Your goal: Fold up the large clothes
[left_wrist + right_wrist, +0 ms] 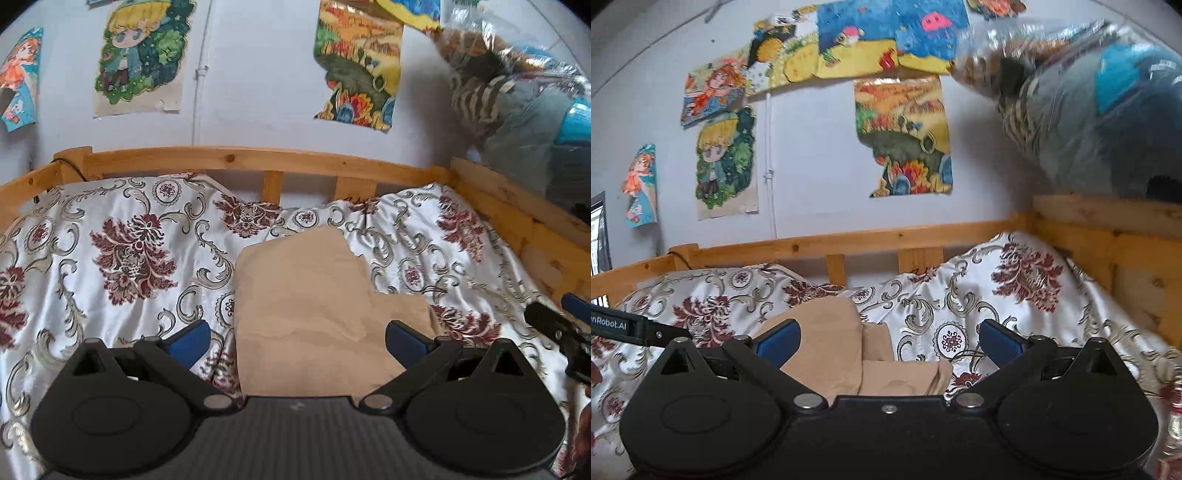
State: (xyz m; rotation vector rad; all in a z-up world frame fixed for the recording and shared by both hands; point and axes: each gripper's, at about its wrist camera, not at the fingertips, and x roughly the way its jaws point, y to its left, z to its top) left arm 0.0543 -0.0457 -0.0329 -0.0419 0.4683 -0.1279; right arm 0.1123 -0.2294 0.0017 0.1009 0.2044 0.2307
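The left gripper (298, 340) is being held with its blue fingers spread wide and empty above a tan folded garment (314, 306), which is lying on the floral bedspread (122, 251) inside a wooden bed frame (236, 158). The right gripper (889, 341) is likewise being held released over the garment's (834, 343) right edge, grasping nothing.

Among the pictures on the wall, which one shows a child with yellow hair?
It is the blond-child poster, left of the thin white wall pipe. The landscape poster shows fields and trees, and the poster at the far left shows orange hair.
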